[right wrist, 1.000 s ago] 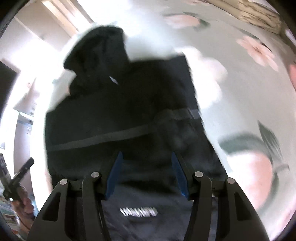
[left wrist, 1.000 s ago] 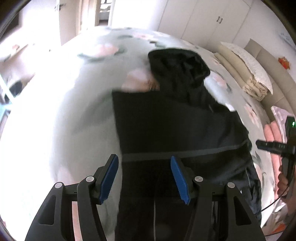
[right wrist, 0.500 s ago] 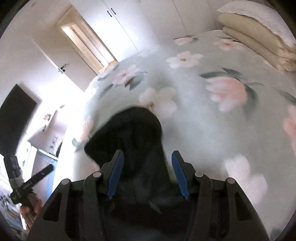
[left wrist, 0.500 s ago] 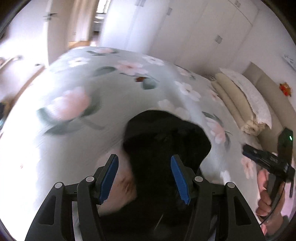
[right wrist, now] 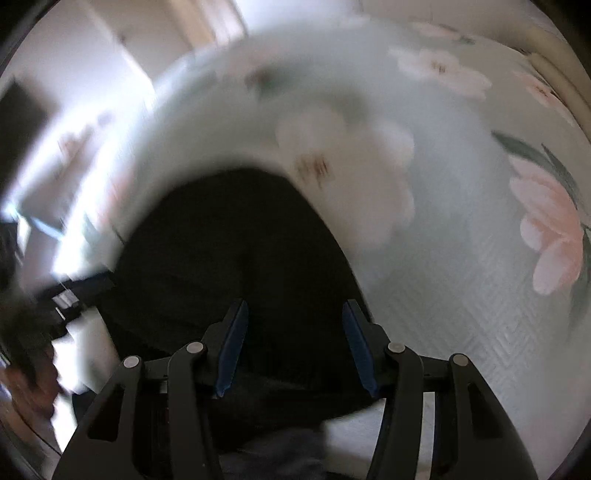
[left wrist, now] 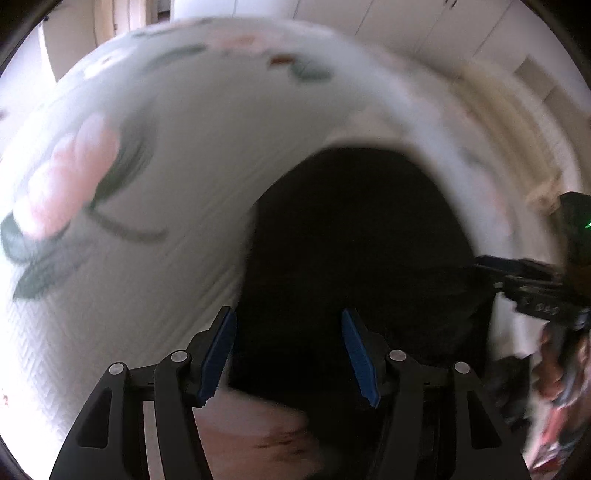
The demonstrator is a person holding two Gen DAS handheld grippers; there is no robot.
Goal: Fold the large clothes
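Note:
A black hooded garment lies on a bed with a pale green floral cover [left wrist: 147,155]. Only its hood [left wrist: 362,229] shows in the left wrist view, dark and rounded, filling the middle. My left gripper [left wrist: 288,350] hovers over the hood's near part; its jaws are opening, and black cloth lies below them with neither blue pad pressing on it. In the right wrist view the same hood [right wrist: 229,240] sits under my right gripper [right wrist: 293,347], which stands open above the cloth. Both views are blurred by motion.
The right gripper [left wrist: 535,291] and the hand [left wrist: 554,373] holding it show at the left wrist view's right edge. Cream pillows [left wrist: 498,110] are stacked at the far right, with white wardrobe doors [left wrist: 424,22] behind. The bed cover [right wrist: 461,295] spreads out beyond the hood.
Both grippers travelled from the garment's body up to its hood and dropped lower, so the hood now looks large and close. The left jaws stand a little wider.

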